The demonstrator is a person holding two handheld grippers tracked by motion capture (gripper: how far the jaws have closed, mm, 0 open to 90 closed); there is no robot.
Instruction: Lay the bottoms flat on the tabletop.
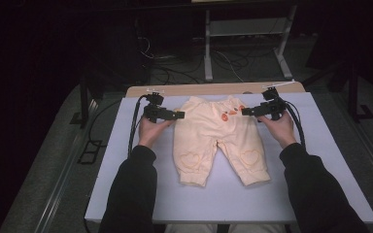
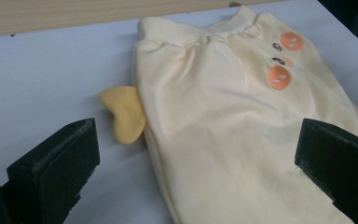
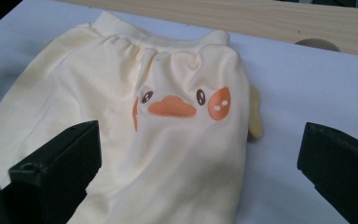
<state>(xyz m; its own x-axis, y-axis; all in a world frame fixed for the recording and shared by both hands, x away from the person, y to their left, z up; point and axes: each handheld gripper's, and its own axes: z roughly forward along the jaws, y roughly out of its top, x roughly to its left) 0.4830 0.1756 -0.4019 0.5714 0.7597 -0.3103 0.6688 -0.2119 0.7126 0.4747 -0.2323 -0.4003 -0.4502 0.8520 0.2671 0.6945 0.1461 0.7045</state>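
White table [image 1: 126,160] bears yellow trousers [image 1: 213,136]; right gripper [image 1: 248,111] view shows duck face [image 3: 175,105]; both grippers, left gripper [image 1: 178,115] too, released.

A pair of pale yellow baby trousers [image 1: 217,138] is laid flat on the white table [image 1: 126,184], waistband toward the far wooden edge, legs spread toward the near side. An orange duck face [image 3: 175,105] is printed below the waistband. A heart outline is stitched on each knee. A small yellow flap [image 2: 123,112] projects at each hip.
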